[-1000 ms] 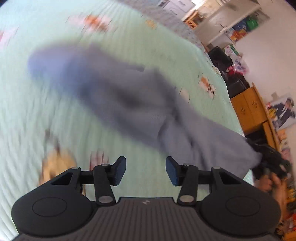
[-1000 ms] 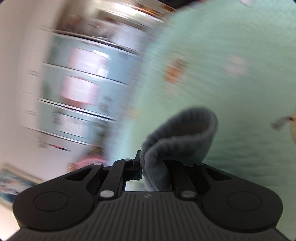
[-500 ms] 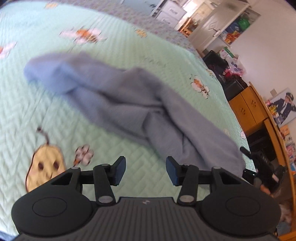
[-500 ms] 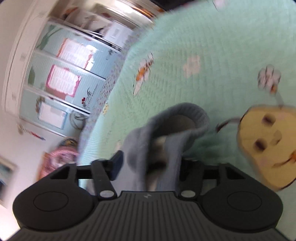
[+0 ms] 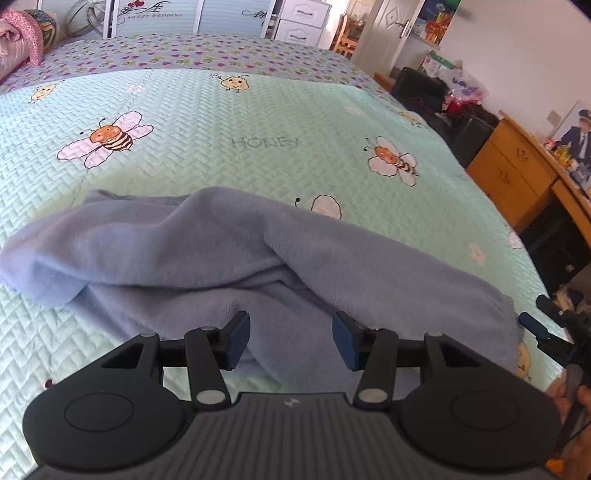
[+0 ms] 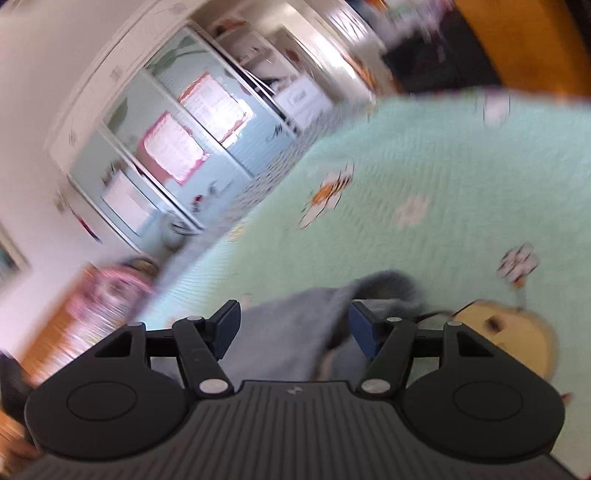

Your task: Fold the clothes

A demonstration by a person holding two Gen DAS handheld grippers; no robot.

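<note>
A blue-grey knitted garment lies rumpled across the mint-green quilt, stretching from the left edge to the lower right. My left gripper hovers open over its near part, with nothing between the pads. At the garment's right end my right gripper shows small, with a hand below it. In the blurred right wrist view, that gripper stands open, and the garment's end lies loose between the pads without being pinched. A rolled opening of the cloth sits just beyond the fingertips.
The quilt carries bee prints and a yellow pear print. A wooden dresser stands off the bed's right side. A wardrobe lines the far wall, and a pink bundle lies at the far left corner.
My right gripper was shut on the garment's end; its jaws have opened and the cloth has dropped onto the quilt. My left gripper has tilted up, staying open, and now looks across the bed.
</note>
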